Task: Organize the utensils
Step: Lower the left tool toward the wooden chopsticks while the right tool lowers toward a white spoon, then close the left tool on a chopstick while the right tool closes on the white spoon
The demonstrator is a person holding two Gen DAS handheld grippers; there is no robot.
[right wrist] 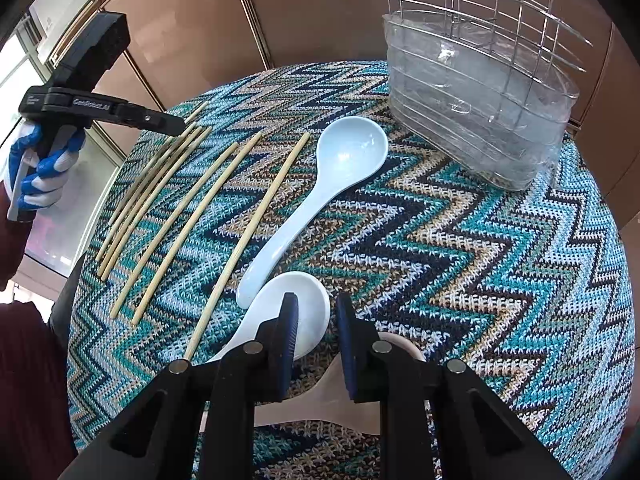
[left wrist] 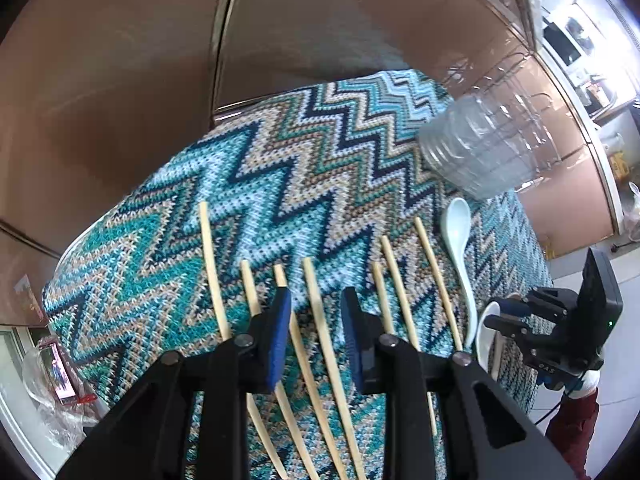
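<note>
Several bamboo chopsticks (left wrist: pixel 320 320) lie side by side on the zigzag cloth; in the right wrist view they lie at the left (right wrist: pixel 188 220). My left gripper (left wrist: pixel 316 308) is open just above them, one chopstick between its fingers. A pale blue ceramic spoon (right wrist: pixel 320 184) and a white ceramic spoon (right wrist: pixel 288 320) lie beside them. My right gripper (right wrist: pixel 316 312) is open over the white spoon's bowl. A beige spoon (right wrist: pixel 332 396) lies under it, partly hidden. The wire and clear plastic utensil holder (right wrist: pixel 480 108) stands at the far right.
The knitted zigzag cloth (right wrist: pixel 480 280) covers the small table, whose edges drop off all around. Brown cabinet panels (left wrist: pixel 120 80) stand behind it. The left gripper and its gloved hand (right wrist: pixel 44 160) show at the left of the right wrist view.
</note>
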